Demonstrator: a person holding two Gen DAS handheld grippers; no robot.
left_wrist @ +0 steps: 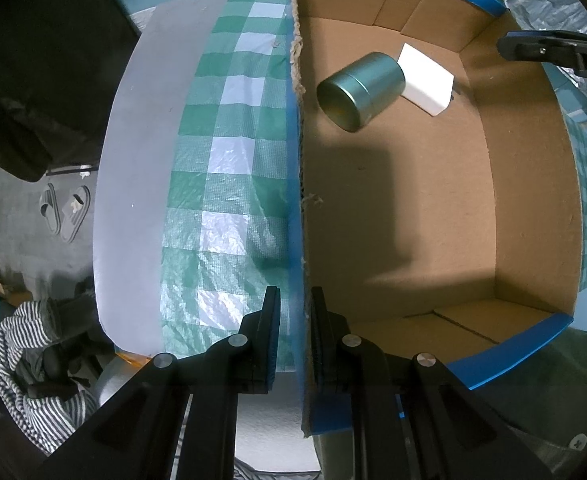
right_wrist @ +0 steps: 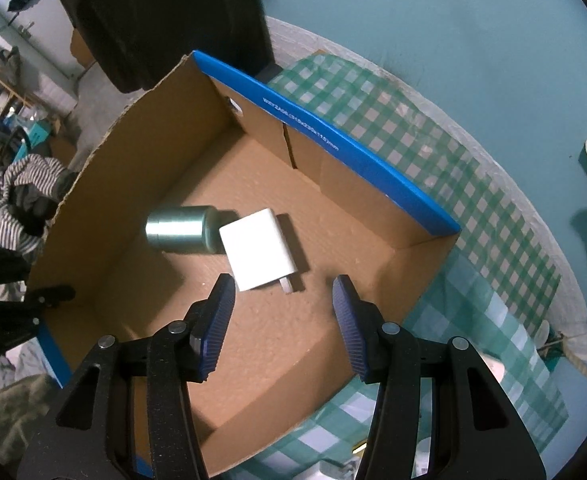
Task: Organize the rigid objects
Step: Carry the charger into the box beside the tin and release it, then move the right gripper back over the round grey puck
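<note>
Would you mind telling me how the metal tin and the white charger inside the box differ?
The metal tin is a teal-grey cylinder lying on its side; the white charger is a flat, boxy block lying on a broad face. The tin looks shiny, the charger matte. The charger has a prong sticking out; the tin shows none. Both rest on the cardboard box floor, touching or nearly so.

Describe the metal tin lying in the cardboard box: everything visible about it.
The teal-green cylindrical metal tin looks brushed and slightly shiny, with a seam ring near one end that suggests a fitted lid. It lies on its side on the floor of the open brown cardboard box, toward the far end. Its other end sits against the white rectangular plug adapter; they appear to touch. Neither hand-held gripper holds it.
</note>
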